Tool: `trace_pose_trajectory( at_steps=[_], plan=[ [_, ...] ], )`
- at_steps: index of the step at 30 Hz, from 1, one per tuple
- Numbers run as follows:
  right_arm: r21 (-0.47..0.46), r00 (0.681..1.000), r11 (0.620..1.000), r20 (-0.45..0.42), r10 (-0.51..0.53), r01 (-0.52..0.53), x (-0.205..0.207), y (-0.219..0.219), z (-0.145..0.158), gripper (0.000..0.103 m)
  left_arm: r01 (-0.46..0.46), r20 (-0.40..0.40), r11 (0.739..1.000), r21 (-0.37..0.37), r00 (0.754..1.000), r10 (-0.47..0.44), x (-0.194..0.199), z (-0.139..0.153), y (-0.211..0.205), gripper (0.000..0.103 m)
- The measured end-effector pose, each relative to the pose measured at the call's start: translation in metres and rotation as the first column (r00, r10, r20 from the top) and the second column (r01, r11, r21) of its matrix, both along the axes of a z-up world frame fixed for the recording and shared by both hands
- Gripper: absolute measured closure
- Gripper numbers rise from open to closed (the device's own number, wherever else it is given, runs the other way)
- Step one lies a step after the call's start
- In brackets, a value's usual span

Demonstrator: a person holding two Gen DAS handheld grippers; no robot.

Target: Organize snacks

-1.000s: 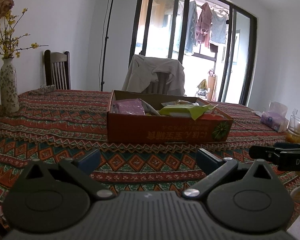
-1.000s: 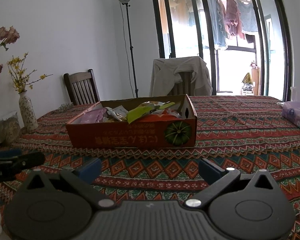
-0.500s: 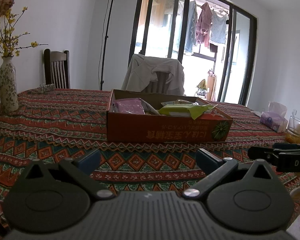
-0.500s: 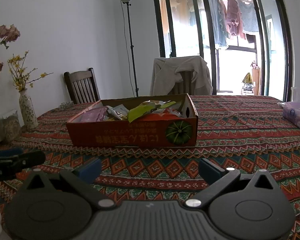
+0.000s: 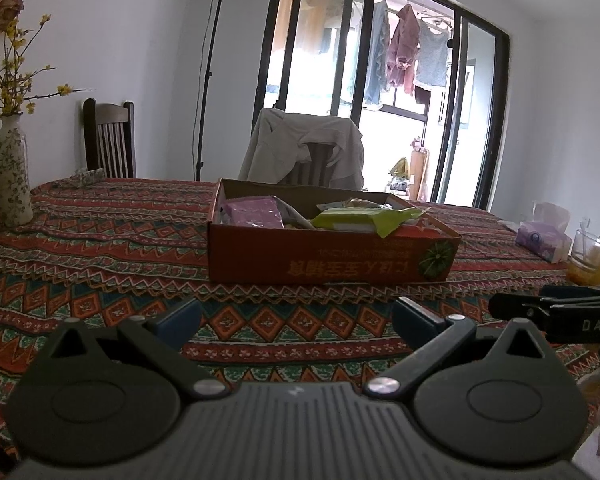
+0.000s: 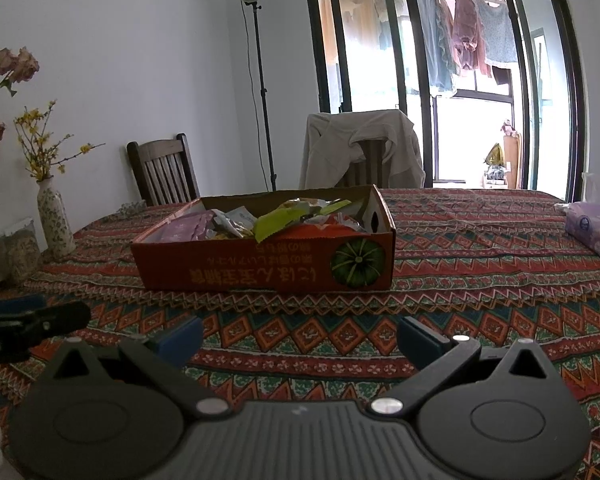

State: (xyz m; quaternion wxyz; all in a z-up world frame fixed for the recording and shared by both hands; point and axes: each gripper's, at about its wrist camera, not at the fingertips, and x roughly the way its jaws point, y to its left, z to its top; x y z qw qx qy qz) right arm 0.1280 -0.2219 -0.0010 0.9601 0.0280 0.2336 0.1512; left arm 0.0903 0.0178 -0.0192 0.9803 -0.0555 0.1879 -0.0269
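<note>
An orange cardboard box [image 5: 332, 262] with a pumpkin print stands on the patterned tablecloth ahead; it also shows in the right wrist view [image 6: 268, 268]. It holds several snack packets, among them a pink one [image 5: 254, 212] and a green one [image 5: 360, 218], also seen from the right [image 6: 284, 220]. My left gripper [image 5: 296, 316] is open and empty, held low in front of the box. My right gripper [image 6: 300, 334] is open and empty, also short of the box. Each gripper shows at the edge of the other's view.
A flowered vase [image 5: 12, 172] stands at the table's left. A purple tissue pack [image 6: 592, 228] and a glass [image 5: 586, 246] stand at the right. Chairs [image 6: 364, 156] stand behind the table. Patterned cloth [image 6: 300, 320] lies between grippers and box.
Both views shift only slightly; the box sits a touch lower in the right wrist frame. Both grippers stay open and empty.
</note>
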Motion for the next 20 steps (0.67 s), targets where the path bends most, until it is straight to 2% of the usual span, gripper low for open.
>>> trace_pose_trajectory(
  at_steps=[20],
  plan=[
    [-0.007,1.000,1.000,-0.013,0.008,-0.008,-0.0002,-0.0012,-0.0056,0.000,0.015,0.013,1.000,-0.001,1.000,-0.015,0.0004,-0.0041,-0.0023,0.000]
  ],
)
